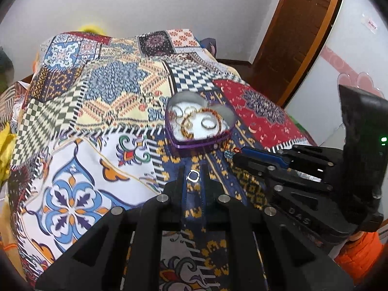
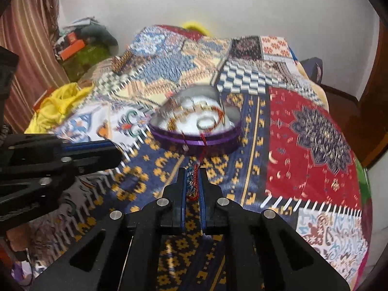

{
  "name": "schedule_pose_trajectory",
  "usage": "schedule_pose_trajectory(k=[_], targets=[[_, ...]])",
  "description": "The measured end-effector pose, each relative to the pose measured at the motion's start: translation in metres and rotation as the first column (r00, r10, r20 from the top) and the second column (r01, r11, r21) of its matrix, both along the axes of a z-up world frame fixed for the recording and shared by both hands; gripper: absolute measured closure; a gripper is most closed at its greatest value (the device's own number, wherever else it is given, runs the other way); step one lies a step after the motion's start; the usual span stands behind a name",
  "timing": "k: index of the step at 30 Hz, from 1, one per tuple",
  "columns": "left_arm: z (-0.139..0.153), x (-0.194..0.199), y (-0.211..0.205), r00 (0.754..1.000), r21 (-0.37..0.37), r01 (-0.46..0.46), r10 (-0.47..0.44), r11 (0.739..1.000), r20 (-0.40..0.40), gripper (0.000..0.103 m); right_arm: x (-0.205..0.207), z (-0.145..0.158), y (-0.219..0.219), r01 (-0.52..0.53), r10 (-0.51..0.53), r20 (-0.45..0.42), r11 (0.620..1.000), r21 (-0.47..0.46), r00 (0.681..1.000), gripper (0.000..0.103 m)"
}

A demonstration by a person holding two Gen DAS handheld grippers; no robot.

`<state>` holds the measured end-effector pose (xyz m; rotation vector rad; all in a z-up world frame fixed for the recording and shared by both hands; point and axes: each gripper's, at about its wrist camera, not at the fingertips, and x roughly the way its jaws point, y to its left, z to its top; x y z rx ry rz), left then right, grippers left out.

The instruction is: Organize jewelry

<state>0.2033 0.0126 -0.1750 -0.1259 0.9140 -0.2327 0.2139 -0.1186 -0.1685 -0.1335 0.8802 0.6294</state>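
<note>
A purple heart-shaped box (image 1: 194, 143) with a white lining sits on the patterned bedspread and holds several rings and a beaded bracelet (image 1: 186, 126). My left gripper (image 1: 193, 173) is shut on a small silver ring (image 1: 193, 176), just short of the box. My right gripper (image 2: 193, 172) is shut on a red and blue chain bracelet (image 2: 192, 184); a red thread (image 2: 203, 143) runs from it up over the box rim (image 2: 194, 143). The right gripper also shows in the left wrist view (image 1: 232, 154), at the right of the box.
The colourful patchwork bedspread (image 1: 97, 111) covers the whole bed. Yellow cloth (image 2: 55, 106) and clutter lie at the left edge. A wooden door (image 1: 298, 31) stands at the right and a white wall behind.
</note>
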Motion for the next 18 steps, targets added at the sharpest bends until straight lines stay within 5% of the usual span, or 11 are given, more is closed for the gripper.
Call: schedule_pose_trajectory(k=[18], targets=[[0.043, 0.029, 0.0, 0.993, -0.007, -0.007, 0.008, 1.0, 0.119, 0.095, 0.027, 0.075, -0.005, 0.016, -0.037, 0.148, 0.989, 0.144, 0.988, 0.095]])
